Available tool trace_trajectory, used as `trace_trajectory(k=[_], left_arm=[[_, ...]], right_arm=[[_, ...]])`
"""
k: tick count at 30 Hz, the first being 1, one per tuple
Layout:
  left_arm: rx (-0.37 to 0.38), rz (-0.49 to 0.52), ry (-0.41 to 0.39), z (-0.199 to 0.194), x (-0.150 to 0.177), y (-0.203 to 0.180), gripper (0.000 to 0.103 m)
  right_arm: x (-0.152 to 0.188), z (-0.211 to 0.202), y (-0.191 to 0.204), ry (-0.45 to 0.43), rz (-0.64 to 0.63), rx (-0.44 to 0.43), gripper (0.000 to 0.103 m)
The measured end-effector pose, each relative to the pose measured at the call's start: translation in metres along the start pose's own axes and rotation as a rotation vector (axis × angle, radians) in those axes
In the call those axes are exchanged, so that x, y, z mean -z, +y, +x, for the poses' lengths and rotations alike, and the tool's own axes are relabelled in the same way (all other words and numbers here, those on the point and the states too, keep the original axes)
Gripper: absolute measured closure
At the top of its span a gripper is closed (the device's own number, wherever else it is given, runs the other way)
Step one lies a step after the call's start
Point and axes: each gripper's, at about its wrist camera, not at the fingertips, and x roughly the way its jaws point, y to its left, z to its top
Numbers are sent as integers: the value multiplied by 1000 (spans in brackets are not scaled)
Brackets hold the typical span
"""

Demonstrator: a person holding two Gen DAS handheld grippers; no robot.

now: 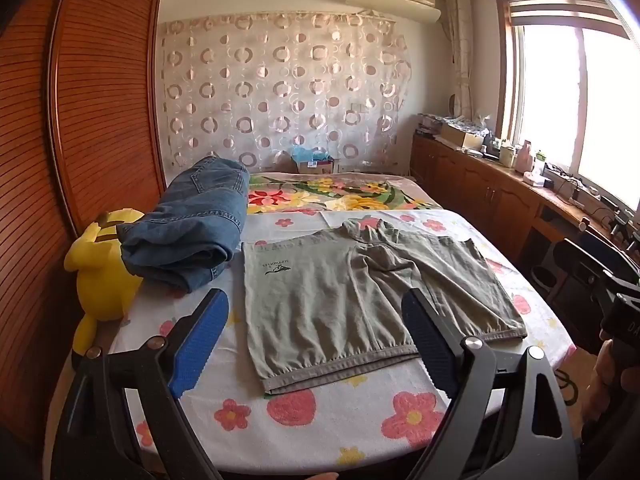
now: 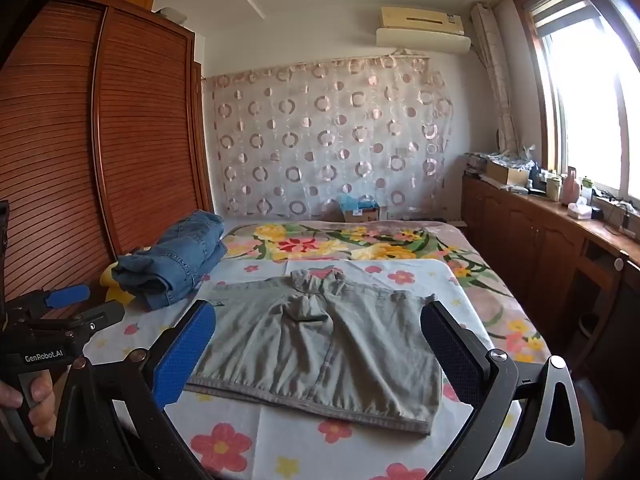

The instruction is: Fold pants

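Grey-green pants lie flat across the flowered sheet, with the elastic edge nearest me and bunched cloth at the far middle. A small dark logo sits on their left part. My left gripper hovers open over the near left half, blue pads wide apart and empty. My right gripper is also open and empty, above the near edge of the pants. The left gripper shows at the left of the right wrist view, held by a hand.
Folded blue jeans are stacked at the bed's left, beside a yellow plush toy. A slatted wooden wardrobe stands left. A cluttered wooden counter runs under the window on the right. A cardboard box sits at the bed's head.
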Motion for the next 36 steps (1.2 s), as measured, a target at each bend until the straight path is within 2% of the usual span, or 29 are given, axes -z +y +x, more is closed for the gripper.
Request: trace_trajectory(k=[2, 5, 36], left_arm=[[1, -2, 2, 1, -1, 0, 14], [-41, 20, -19, -2, -1, -3, 14], [-18, 24, -25, -1, 3, -2, 14]], right_arm=[[0, 0, 0, 4, 0, 1, 1], [0, 0, -1, 3, 3, 0, 1], [1, 2, 0, 18, 0, 5, 1]])
